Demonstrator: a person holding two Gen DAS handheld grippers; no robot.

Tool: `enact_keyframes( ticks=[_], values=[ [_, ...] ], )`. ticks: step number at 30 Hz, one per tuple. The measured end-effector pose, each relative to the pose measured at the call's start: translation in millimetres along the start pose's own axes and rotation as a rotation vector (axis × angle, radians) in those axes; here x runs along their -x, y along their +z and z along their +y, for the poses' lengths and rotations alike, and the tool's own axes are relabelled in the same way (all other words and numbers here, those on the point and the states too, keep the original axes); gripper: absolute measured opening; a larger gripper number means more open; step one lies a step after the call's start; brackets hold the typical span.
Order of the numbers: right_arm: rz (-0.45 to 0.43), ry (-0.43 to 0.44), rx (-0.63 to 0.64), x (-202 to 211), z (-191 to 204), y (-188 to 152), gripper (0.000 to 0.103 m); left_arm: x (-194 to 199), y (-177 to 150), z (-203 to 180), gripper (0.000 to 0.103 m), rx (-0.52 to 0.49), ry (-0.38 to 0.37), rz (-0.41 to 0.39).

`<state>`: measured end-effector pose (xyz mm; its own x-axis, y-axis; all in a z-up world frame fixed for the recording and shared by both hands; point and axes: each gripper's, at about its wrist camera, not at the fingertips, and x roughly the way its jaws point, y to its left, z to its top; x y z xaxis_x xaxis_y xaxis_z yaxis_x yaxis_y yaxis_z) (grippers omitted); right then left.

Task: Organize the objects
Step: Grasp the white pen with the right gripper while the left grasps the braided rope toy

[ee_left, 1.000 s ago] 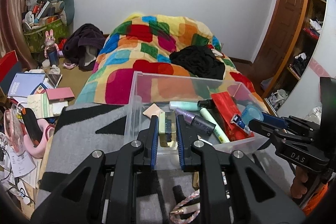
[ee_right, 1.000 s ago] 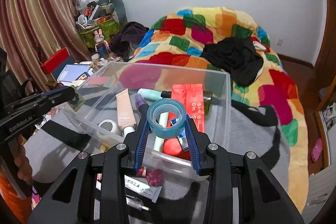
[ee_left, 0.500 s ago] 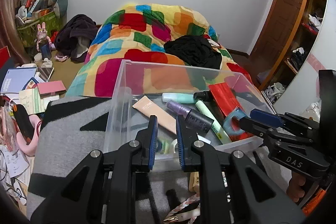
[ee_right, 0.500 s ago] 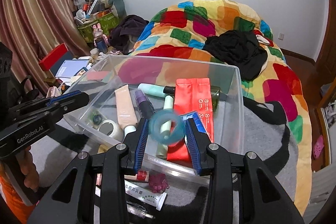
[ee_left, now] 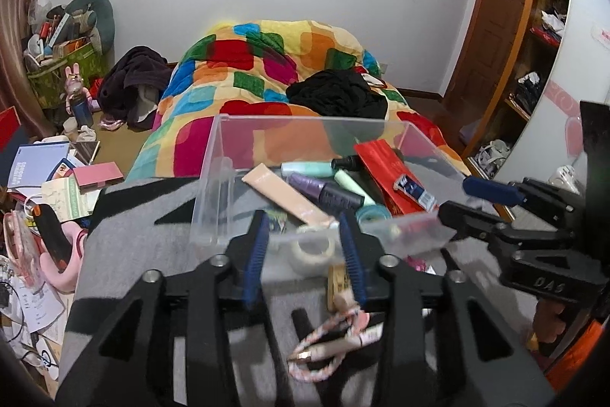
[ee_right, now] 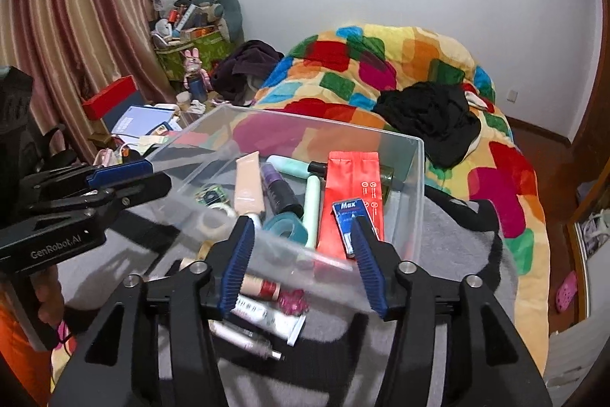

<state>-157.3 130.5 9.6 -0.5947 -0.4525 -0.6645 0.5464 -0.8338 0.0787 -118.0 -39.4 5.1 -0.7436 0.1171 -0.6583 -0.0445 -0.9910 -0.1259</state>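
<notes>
Left gripper (ee_left: pixel 305 246): fingers spread wide, holding nothing; it hovers at the near wall of the bin (ee_left: pixel 217 178)
White tape (ee_left: pixel 313 250): inside the bin, right between the left fingers and just beyond their tips
Cord (ee_left: pixel 324 338): a braided loop with a pen-like stick on the grey blanket (ee_left: pixel 133 235), below the left fingers and nearer the camera than the bin
Bin contents: beige tube (ee_right: pixel 249 185), purple bottle (ee_right: pixel 278 189), mint tubes, red pouch (ee_right: pixel 352 185) and blue tape (ee_right: pixel 286 226), all ahead of the right fingers
Right gripper (ee_right: pixel 301 254): fingers wide apart, empty, poised over the bin's near rim
Loose items (ee_right: pixel 267 308): a white tube, a red-banded stick and a pink piece lie outside the bin, under and between the right fingers
Task state: by my reading most things are already in the bin; these loose pieces remain
Risk: a reach down for them could knock the thin near wall and shove the bin across the soft blanket; the cord could snag a finger; the grippers sit close enough to collide
</notes>
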Motion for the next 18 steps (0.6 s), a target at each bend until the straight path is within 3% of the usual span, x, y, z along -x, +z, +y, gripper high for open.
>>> enact_keyframes(
  ticks=[7,13,18],
  values=[
    [0.064,0.061,0.068,4.7,12.3,-31.6,0.052,8.9,-30.6,2.6,0.054,-0.014,0.0,0.048],
    [0.176,0.122,0.146,-18.3,28.5,-58.8,0.052,0.1,-60.2,9.2,0.055,-0.008,-0.009,0.13],
    [0.211,0.151,0.152,-31.0,30.6,-64.3,0.051,-9.8,-77.6,9.4,0.055,-0.013,-0.023,0.185]
  ],
)
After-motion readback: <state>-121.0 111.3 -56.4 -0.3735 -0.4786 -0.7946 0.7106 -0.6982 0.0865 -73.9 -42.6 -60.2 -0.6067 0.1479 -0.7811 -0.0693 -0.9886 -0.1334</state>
